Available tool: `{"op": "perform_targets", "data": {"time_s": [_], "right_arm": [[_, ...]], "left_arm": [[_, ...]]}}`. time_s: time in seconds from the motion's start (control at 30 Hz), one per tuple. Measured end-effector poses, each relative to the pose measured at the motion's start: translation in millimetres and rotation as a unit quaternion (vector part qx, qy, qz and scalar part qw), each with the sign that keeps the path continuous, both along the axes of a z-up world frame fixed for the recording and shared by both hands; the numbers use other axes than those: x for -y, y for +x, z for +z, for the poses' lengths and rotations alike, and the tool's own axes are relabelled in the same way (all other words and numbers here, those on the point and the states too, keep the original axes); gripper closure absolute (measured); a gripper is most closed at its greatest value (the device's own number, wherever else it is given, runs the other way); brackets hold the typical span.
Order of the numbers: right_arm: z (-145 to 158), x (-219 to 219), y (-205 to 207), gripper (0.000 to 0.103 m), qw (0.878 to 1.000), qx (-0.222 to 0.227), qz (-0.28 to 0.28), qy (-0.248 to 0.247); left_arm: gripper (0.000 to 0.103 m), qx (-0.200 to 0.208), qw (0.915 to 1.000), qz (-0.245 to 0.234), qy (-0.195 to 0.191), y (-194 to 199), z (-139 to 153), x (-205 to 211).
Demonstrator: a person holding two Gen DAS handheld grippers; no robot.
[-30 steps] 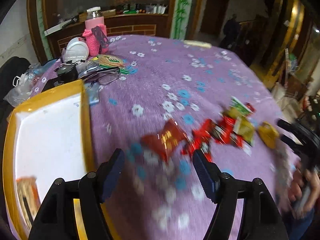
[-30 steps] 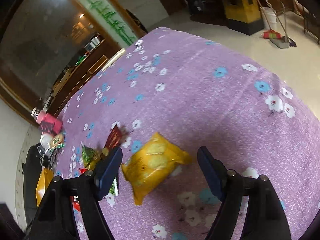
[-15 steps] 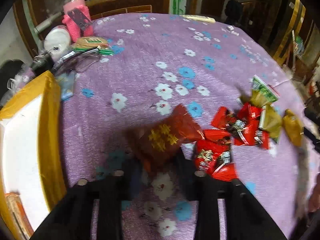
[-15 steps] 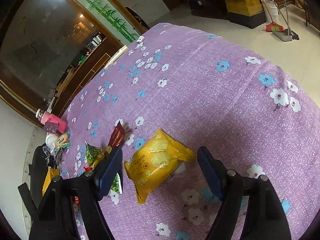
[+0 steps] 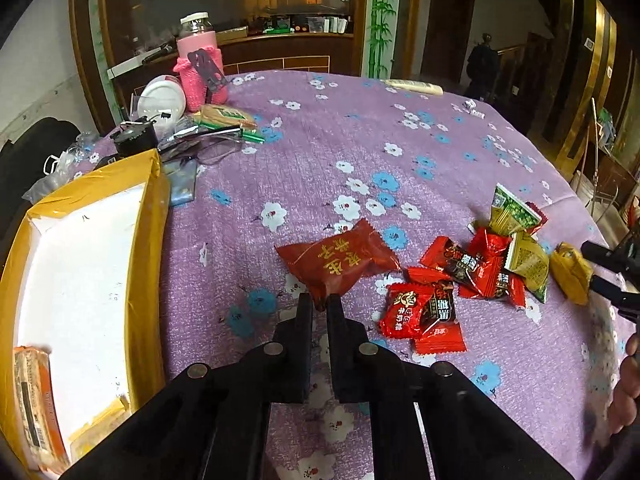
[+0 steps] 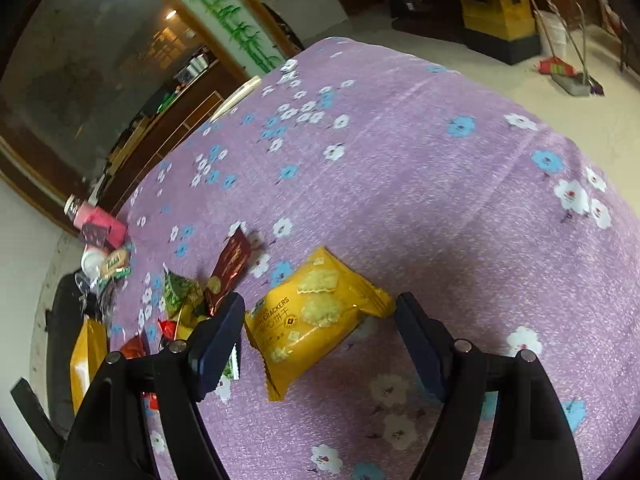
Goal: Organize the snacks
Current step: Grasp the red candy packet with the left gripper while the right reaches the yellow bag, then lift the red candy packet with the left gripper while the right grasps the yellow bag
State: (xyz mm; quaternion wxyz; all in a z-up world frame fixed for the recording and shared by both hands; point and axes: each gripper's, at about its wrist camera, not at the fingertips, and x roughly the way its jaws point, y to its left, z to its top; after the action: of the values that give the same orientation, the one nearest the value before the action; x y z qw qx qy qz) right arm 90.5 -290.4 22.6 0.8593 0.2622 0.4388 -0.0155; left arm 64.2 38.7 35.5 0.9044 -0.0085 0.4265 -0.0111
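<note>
My left gripper (image 5: pixel 319 303) is shut on the near corner of a dark red snack packet (image 5: pixel 338 260) with gold characters, which rests on the purple flowered tablecloth. A pile of red and green snack packets (image 5: pixel 472 276) lies to its right. The yellow-rimmed box (image 5: pixel 150 240) with a white inside stands at the left. My right gripper (image 6: pixel 320 320) is open, its fingers on either side of a yellow cracker packet (image 6: pixel 316 316); that packet also shows in the left wrist view (image 5: pixel 570 276).
A pink bottle (image 5: pixel 198 66), a white lid (image 5: pixel 162 98), biscuits and glasses clutter the table's far left. A packet (image 5: pixel 32 392) lies in the box's near corner. The floor beyond the table holds a broom (image 6: pixel 568 76). A dark red packet (image 6: pixel 232 264) and green packets (image 6: pixel 178 292) lie left of the right gripper.
My left gripper moved onto the dark red packet and closed on its near corner. My right gripper stayed open and moved slightly closer around the yellow cracker packet.
</note>
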Motion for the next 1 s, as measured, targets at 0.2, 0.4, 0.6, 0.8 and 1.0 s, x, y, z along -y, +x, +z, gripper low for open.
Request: {"op": "perform_targets", "data": {"time_s": [0.2, 0.4, 0.6, 0.8, 1.0], "right_arm": [[2, -37, 8, 0.026, 0.996, 0.002, 0.074, -0.048], [10, -28, 2, 0.026, 0.997, 0.022, 0.058, -0.037], [4, -15, 4, 0.026, 0.999, 0.006, 0.037, -0.009], [1, -7, 2, 0.026, 1.000, 0.002, 0.023, 0.012], [7, -2, -2, 0.026, 1.000, 0.024, 0.011, 0.014]], "left_arm": [[0.027, 0.006, 0.9999, 0.003, 0.015, 9, 17, 1], [0.021, 0.034, 0.9973, -0.019, 0.062, 37, 21, 17], [0.057, -0.015, 0.9959, -0.052, 0.072, 59, -7, 27], [0.072, -0.011, 0.9927, -0.069, 0.099, 38, -8, 42], [0.073, -0.017, 0.9970, -0.061, 0.043, 31, -8, 26]]}}
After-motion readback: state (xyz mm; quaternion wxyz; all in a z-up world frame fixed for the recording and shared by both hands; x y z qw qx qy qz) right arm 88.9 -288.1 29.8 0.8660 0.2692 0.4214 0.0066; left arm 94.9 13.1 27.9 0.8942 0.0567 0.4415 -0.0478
